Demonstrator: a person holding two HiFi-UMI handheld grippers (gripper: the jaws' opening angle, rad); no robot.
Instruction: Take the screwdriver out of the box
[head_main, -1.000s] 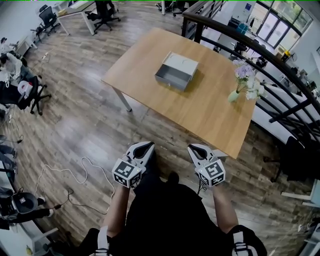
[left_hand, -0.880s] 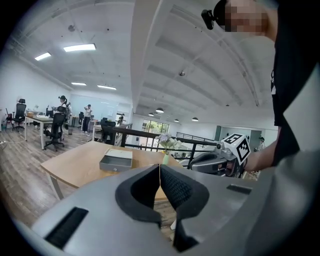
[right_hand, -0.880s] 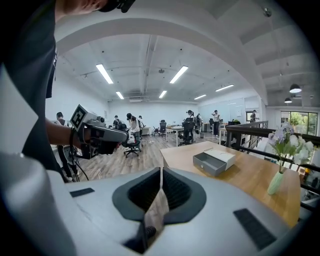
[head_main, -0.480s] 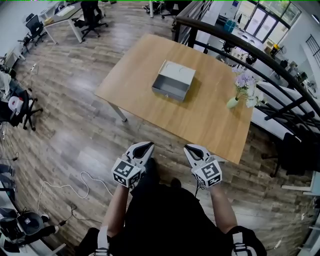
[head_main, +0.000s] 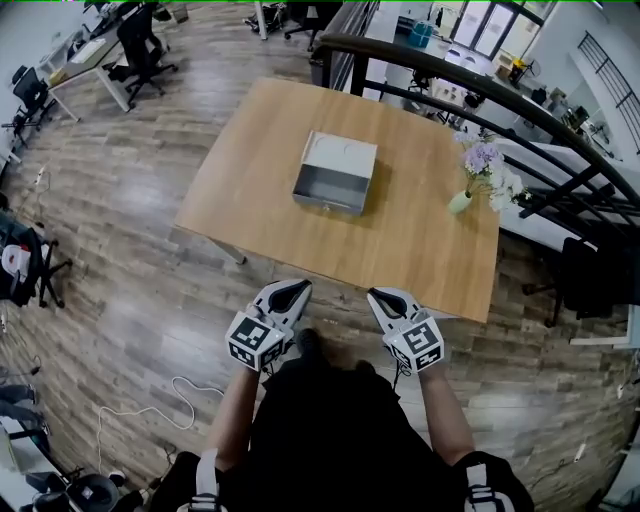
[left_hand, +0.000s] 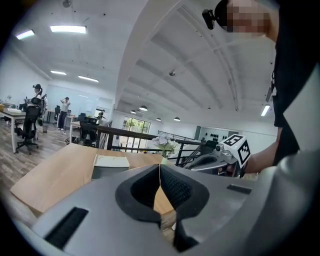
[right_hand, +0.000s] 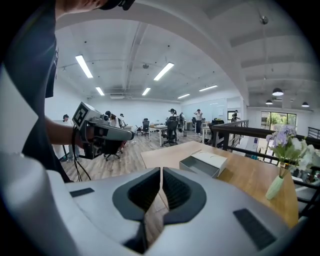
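Floor (head_main: 140, 300); left gripper (head_main: 291, 287), right gripper (head_main: 379, 296) abreast

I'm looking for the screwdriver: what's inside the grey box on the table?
In the box, the open near part shows only grey bottom from this distance, with no screwdriver visible. A white cover hides the far part.

In the head view, the box (head_main: 335, 175) is too small to tell what lies in it; its grey inside shows no clear shape. In both tool views its near wall hides the inside. The bodies of the left tool (left_hand: 159, 167) and the right tool (right_hand: 161, 172) cover the near part of the surface (head_main: 420, 240). The people (right_hand: 198, 119) by the far desks are too small to make out. A chair (head_main: 25, 270) is cut off by the left edge.
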